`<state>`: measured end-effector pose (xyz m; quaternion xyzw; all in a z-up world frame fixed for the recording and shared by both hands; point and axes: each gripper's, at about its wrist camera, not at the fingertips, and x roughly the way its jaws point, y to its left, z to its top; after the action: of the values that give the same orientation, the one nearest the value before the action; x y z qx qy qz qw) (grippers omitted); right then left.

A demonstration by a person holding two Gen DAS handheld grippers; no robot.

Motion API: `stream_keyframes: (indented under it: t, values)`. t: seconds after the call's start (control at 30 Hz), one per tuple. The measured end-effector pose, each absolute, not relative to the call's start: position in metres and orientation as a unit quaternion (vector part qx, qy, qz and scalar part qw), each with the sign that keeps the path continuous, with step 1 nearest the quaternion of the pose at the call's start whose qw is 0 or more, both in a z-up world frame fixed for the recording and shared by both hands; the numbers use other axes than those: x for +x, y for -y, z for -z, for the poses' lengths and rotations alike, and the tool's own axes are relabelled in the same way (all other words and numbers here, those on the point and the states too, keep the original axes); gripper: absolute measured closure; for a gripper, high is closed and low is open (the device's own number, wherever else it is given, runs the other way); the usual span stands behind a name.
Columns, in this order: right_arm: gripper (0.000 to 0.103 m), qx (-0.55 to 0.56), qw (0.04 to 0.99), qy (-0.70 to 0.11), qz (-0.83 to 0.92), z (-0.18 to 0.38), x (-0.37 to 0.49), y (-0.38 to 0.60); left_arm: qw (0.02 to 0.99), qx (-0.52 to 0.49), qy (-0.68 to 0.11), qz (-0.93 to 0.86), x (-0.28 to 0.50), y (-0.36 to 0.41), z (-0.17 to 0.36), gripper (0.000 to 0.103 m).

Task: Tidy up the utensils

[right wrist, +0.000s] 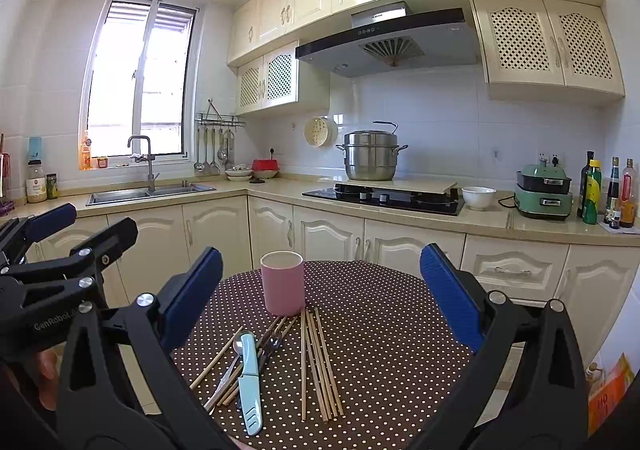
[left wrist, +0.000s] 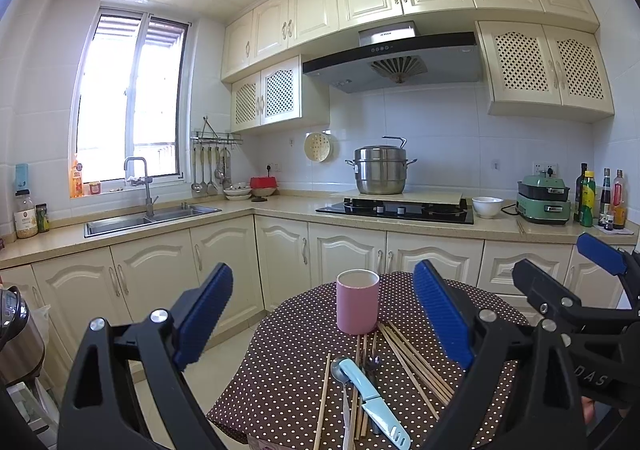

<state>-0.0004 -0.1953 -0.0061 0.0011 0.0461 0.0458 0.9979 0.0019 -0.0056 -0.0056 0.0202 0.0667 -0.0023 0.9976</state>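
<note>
Both my grippers, left (left wrist: 324, 314) and right (right wrist: 322, 292), have fingers spread wide, holding nothing, above the dotted desk (right wrist: 392, 330). Pink cup (right wrist: 283, 282) upright at 12 o'clock. Chopsticks (right wrist: 320, 366), spoon (right wrist: 238, 346) and blue knife (right wrist: 250, 382) lie loose at its 6 o'clock.

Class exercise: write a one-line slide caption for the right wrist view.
Open right gripper hovers above a polka-dot table with pink cup, chopsticks and sheathed knife.
</note>
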Motion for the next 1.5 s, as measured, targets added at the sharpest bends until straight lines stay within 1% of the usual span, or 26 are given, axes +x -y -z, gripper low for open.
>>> stream_keyframes:
  t: [1.5]
  values:
    - [0.006, 0.005, 0.997, -0.057, -0.044, 0.008, 0.0016, 0.1988, 0.997, 0.024, -0.071, 0.0, 0.0023, 0.0033, 0.0042, 0.013]
